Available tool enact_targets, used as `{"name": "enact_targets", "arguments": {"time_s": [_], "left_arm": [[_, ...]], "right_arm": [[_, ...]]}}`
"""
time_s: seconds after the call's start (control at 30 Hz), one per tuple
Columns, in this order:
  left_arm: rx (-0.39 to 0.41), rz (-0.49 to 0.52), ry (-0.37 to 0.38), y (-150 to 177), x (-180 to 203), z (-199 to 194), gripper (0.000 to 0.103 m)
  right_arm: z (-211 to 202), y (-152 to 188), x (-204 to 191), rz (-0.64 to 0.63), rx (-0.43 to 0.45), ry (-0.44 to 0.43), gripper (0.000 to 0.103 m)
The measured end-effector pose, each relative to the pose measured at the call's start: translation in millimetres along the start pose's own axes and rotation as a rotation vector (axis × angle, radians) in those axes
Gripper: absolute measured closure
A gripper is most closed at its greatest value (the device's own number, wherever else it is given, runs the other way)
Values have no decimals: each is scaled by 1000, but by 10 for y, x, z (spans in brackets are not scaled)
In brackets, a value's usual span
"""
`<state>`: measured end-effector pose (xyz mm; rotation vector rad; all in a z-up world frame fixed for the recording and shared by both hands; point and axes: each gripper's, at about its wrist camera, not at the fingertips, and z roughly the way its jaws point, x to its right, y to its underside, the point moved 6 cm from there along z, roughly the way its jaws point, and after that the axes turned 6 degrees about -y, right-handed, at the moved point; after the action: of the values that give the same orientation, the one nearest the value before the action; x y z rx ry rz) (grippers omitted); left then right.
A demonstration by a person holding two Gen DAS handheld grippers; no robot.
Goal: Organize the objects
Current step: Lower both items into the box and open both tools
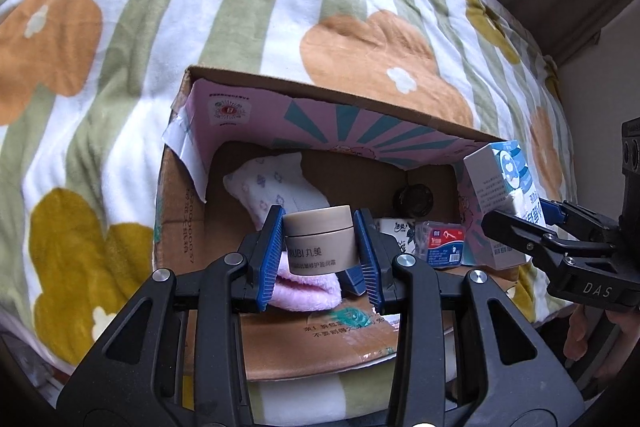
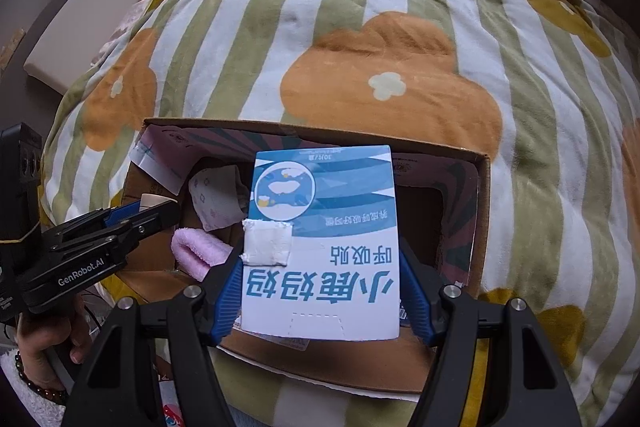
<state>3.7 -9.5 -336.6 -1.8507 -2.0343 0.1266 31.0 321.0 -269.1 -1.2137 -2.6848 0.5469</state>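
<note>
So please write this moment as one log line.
left hand-held gripper: shut on cream jar | right hand-held gripper: shut on blue-white box | both over cardboard box

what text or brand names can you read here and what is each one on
"丸美", after partly hidden Latin letters: beige cream jar in the left gripper.
"小鹿妈妈" and "呼吸贴", upside down: blue and white box in the right gripper.
"DAS": right gripper's body, left wrist view.
"GenRobot.AI": left gripper's body, right wrist view.
Floss-pick case, cardboard box print: too small.
</note>
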Motion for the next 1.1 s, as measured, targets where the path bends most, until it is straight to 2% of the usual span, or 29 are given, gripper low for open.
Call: {"name": "enact_targets", "arguments": {"time_s": [0.27, 0.3, 0.33, 0.37, 0.4, 0.47, 0.5, 0.53, 0.6, 0.73, 0.87, 1.0, 1.1], "left_arm": [[32, 64, -44, -134, 144, -76, 69], [38, 39, -53, -170, 168, -81, 67], [39, 51, -59, -181, 192, -88, 54], [43, 56, -60, -191, 204, -99, 14], [51, 59, -63, -201, 216, -113, 2], [73, 60, -52, -200, 223, -134, 0], [71, 57, -48, -202, 220, -129, 0], [66, 57, -54, -198, 210, -117, 0], [70, 49, -70, -199, 177, -109, 0], [66, 36, -70, -212, 134, -99, 0], [65, 29, -61, -229, 124, -122, 0], [65, 12, -36, -273, 129, -255, 0], [89, 27, -49, -354, 169, -434, 0]], "right_arm": [[8, -60, 46, 31, 9, 4, 39], [6, -69, 59, 39, 15, 5, 39], [0, -77, 74, 46, 20, 8, 39], [-3, -84, 93, 58, 22, 10, 38], [2, -88, 108, 68, 22, 10, 36], [-16, -106, 156, 90, 42, 14, 19], [-27, -103, 183, 110, 47, 13, 4], [-20, -96, 207, 128, 37, -3, 0], [-19, -85, 245, 149, 37, -22, 0], [-31, -52, 325, 147, 44, 31, 0], [-28, -33, 361, 170, 39, 13, 0], [-96, -64, 351, 182, 47, 14, 0], [-224, -101, 302, 172, 50, 20, 0]]}}
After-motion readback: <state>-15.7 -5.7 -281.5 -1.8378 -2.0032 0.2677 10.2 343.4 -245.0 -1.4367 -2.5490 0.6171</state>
